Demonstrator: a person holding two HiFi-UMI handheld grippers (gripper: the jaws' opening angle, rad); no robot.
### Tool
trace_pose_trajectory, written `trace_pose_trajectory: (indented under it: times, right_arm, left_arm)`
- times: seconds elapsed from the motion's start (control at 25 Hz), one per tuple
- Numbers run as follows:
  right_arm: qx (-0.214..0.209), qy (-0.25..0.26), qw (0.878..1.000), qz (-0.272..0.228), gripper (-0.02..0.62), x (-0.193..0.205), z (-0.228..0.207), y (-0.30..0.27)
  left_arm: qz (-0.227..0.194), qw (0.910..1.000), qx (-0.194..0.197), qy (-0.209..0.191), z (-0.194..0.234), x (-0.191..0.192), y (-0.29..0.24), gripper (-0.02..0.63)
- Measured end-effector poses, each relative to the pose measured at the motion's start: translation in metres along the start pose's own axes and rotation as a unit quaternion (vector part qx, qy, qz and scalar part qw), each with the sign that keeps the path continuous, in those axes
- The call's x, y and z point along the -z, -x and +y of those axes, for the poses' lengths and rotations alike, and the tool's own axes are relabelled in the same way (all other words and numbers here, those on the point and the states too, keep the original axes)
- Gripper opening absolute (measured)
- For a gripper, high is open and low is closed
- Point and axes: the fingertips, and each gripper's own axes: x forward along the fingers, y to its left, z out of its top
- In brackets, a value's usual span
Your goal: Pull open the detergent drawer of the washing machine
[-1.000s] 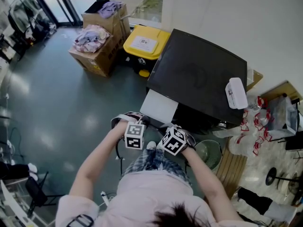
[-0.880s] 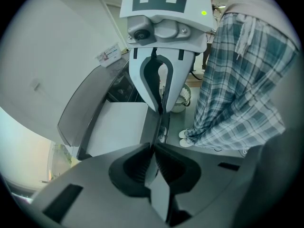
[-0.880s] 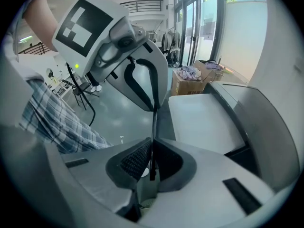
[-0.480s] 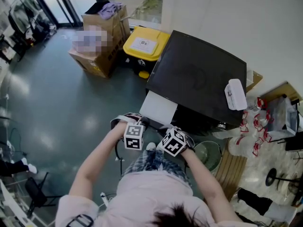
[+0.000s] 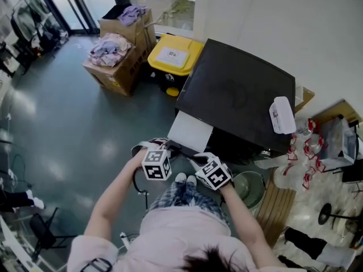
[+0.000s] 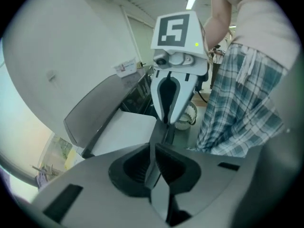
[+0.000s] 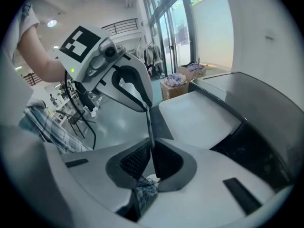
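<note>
The washing machine (image 5: 238, 95) has a black top, and a flat white panel (image 5: 190, 130) juts from its front left. Whether that panel is the detergent drawer I cannot tell. Both grippers hover just in front of it, facing each other. A thin dark strip (image 5: 182, 152) spans between them. My left gripper (image 5: 172, 147) is shut on one end (image 6: 160, 133). My right gripper (image 5: 195, 158) is shut on the other end (image 7: 149, 125); its jaws have just been opening slightly, with the strip still between them. Neither gripper touches the machine.
A white lidded container (image 5: 282, 113) lies on the machine's top right. A yellow bin (image 5: 174, 52) and cardboard boxes of clothes (image 5: 113, 55) stand behind to the left. A small round fan (image 5: 249, 181) and clutter sit at the right. My legs are right below the grippers.
Both grippers have rolled and drifted slightly toward me, the right one a bit to the right. The dark strip between them now shows more plainly.
</note>
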Motion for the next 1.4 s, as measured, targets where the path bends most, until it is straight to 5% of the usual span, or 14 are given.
trace_pose_trajectory:
  times: [0.2, 0.44, 0.6, 0.88, 1.08, 1.24, 1.4]
  right_arm:
    - [0.018, -0.054, 0.995, -0.079, 0.029, -0.016, -0.02, 0.036]
    - [0.087, -0.106, 0.968, -0.211, 0.018, -0.038, -0.073, 0.105]
    - [0.158, -0.127, 0.931, -0.304, 0.017, -0.051, -0.113, 0.16]
    - [0.292, -0.167, 0.847, -0.412, 0.018, -0.046, -0.162, 0.249]
    - [0.36, -0.198, 0.801, -0.435, 0.017, -0.026, -0.178, 0.286]
    - [0.394, -0.193, 0.79, -0.428, 0.017, -0.014, -0.179, 0.296]
    - [0.411, -0.179, 0.785, -0.428, 0.017, -0.01, -0.178, 0.306]
  left_arm:
    - [-0.077, 0.9946, -0.03, 0.062, 0.03, -0.023, 0.018, 0.046]
    - [-0.19, 0.9631, -0.113, 0.153, 0.093, -0.064, 0.046, 0.035]
    - [-0.259, 0.9268, -0.181, 0.204, 0.138, -0.094, 0.065, 0.034]
    - [-0.351, 0.8557, -0.259, 0.278, 0.187, -0.123, 0.097, 0.031]
    - [-0.372, 0.8246, -0.284, 0.317, 0.203, -0.121, 0.113, 0.026]
    - [-0.378, 0.8136, -0.296, 0.328, 0.207, -0.118, 0.118, 0.026]
    - [-0.372, 0.8214, -0.295, 0.316, 0.204, -0.121, 0.115, 0.026]
